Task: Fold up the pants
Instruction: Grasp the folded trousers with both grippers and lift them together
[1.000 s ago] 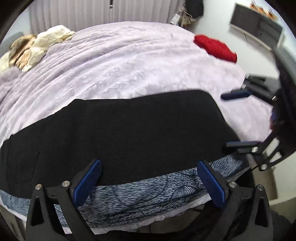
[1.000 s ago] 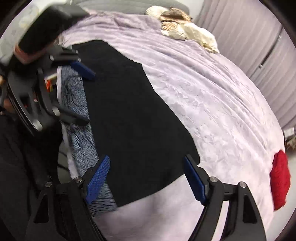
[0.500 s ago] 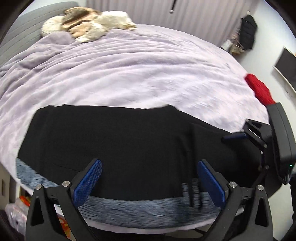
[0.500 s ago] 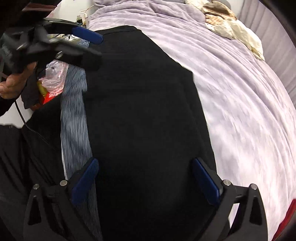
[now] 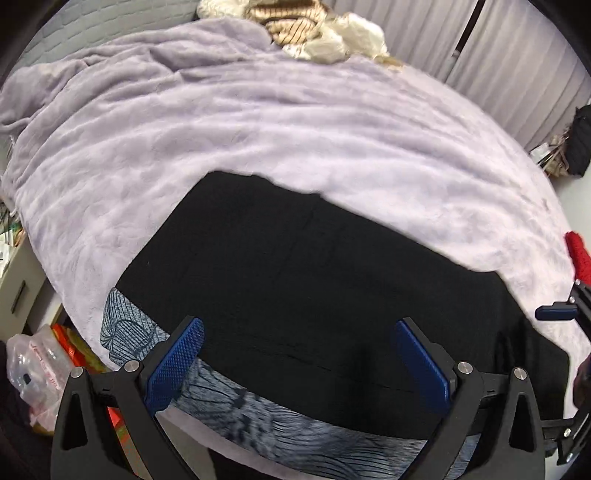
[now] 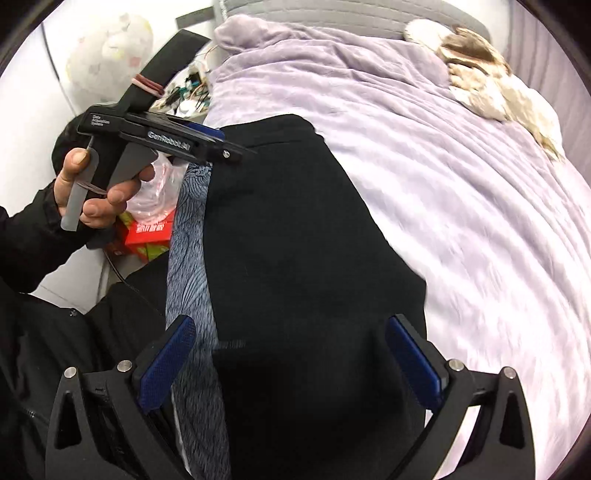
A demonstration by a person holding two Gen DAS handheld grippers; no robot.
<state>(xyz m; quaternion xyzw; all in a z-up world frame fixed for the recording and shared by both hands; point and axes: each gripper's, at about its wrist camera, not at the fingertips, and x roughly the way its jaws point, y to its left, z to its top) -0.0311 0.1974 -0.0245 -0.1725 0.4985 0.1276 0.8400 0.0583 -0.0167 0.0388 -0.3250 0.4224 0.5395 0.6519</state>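
Note:
Black pants (image 5: 314, 277) lie flat and folded lengthwise on the lilac blanket (image 5: 258, 129), along the bed's near edge. My left gripper (image 5: 299, 328) hovers open over their near edge at one end, nothing between its blue pads. In the right wrist view the pants (image 6: 295, 240) stretch away from my right gripper (image 6: 291, 321), which hangs wide open above their other end, pads clear of the cloth. A hand (image 6: 92, 192) holds the left gripper (image 6: 232, 147) at the far end. A blue finger of the right gripper (image 5: 556, 312) shows at the right rim.
A blue patterned sheet (image 5: 258, 413) peeks out under the pants at the bed edge. Beige and striped bedding (image 5: 314, 29) is heaped at the head. A red cloth (image 5: 580, 254) lies far right. A plastic bag (image 5: 40, 365) and a red box (image 6: 147, 232) sit beside the bed.
The left gripper slid leftward along the pants' near edge and rolled. The right gripper came from beyond the pants' end to over the cloth, its jaws a little wider.

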